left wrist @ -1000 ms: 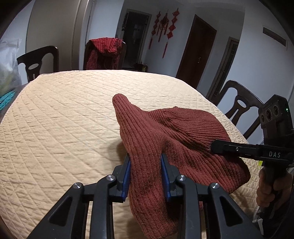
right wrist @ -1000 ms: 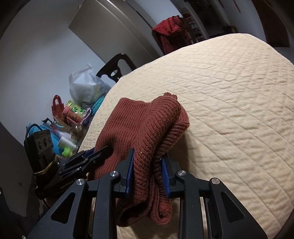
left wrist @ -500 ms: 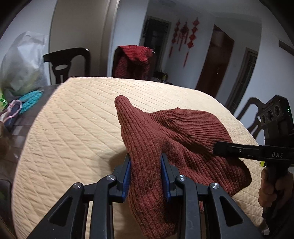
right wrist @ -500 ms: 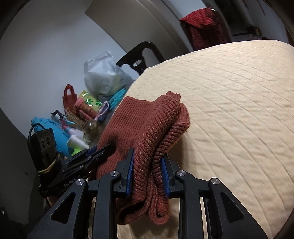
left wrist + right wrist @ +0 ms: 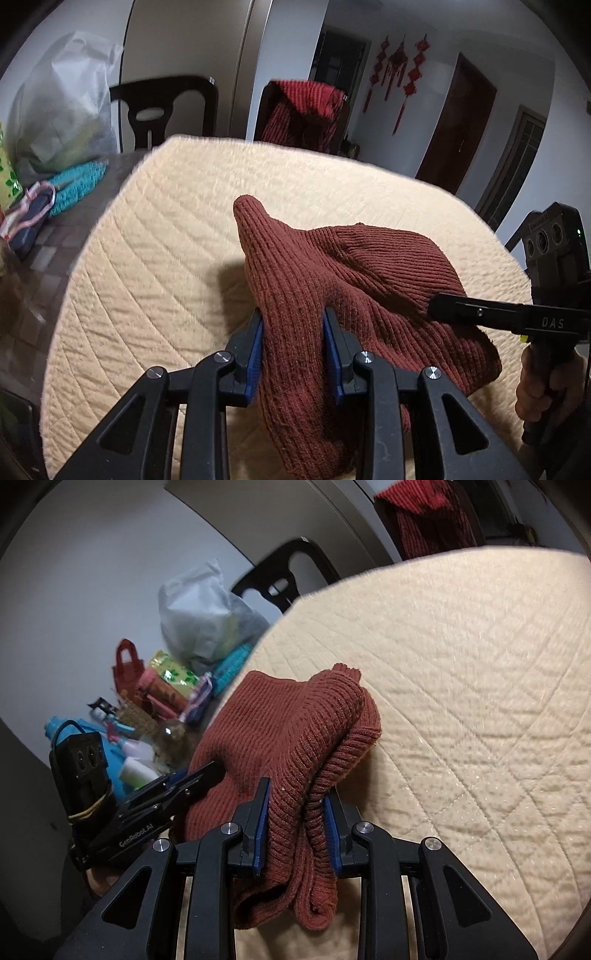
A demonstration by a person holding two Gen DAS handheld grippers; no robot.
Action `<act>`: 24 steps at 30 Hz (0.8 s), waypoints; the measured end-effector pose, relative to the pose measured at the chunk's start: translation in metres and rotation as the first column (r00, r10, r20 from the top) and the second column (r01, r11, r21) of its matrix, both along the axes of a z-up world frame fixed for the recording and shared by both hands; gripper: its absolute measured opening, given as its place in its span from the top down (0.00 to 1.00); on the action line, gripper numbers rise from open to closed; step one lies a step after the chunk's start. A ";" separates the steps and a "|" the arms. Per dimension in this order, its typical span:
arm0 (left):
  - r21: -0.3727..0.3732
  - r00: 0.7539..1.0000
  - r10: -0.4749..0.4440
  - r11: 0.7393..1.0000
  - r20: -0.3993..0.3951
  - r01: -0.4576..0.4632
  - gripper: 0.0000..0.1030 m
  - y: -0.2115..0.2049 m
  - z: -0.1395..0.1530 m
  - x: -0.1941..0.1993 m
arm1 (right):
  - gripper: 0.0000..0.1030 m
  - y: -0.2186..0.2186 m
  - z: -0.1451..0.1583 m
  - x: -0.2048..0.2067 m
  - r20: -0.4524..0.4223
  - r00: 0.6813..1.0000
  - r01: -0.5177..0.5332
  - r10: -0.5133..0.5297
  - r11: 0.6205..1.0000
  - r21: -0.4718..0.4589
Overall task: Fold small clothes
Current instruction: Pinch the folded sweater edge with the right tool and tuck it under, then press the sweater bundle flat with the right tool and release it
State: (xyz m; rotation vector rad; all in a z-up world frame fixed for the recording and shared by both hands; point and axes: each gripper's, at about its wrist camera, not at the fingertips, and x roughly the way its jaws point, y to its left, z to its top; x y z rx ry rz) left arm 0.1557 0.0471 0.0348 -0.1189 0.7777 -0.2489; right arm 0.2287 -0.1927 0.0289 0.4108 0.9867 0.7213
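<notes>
A rust-red ribbed knit garment hangs bunched between both grippers above the quilted beige table cover. My left gripper is shut on a thick fold of it, blue pads pressing both sides. In the right wrist view the same knit garment is doubled over, and my right gripper is shut on its layered edge. The right gripper also enters the left wrist view from the right, held by a hand. The left gripper shows at the left of the right wrist view.
Past the cover's left edge lie a grey plastic bag, a teal knit item, bottles and small packages. Dark chairs stand behind the table, one draped with a red garment. The beige table cover stretches to the right.
Both grippers have carried the garment sideways toward the table's left edge; the clutter and grey bag have come further into view. The grips look unchanged.
</notes>
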 end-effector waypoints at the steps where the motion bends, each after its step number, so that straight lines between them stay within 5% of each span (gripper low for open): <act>1: 0.009 1.000 0.009 1.000 -0.012 -0.009 0.67 0.002 -0.005 0.001 | 0.74 0.000 -0.004 0.002 -0.013 1.000 0.009 -0.009 1.000 -0.009; 6: 0.002 0.999 0.020 1.000 -0.038 -0.020 0.63 0.012 -0.006 -0.007 | 0.72 -0.018 -0.006 -0.003 -0.033 0.999 0.025 -0.026 1.000 -0.017; 13: 0.023 0.999 0.026 0.999 0.043 -0.027 0.64 0.009 0.021 -0.012 | 0.73 -0.006 0.033 -0.008 0.144 0.989 0.069 -0.045 0.983 -0.170; 19: 0.066 1.000 0.019 0.998 -0.023 -0.017 0.66 -0.005 -0.006 0.015 | 0.80 0.017 0.003 0.013 0.102 0.995 0.031 -0.002 0.960 -0.279; 24: 0.053 1.000 0.015 0.998 0.001 -0.015 0.66 -0.002 0.010 -0.007 | 0.80 0.009 0.024 -0.009 0.163 0.987 0.048 0.004 0.949 -0.312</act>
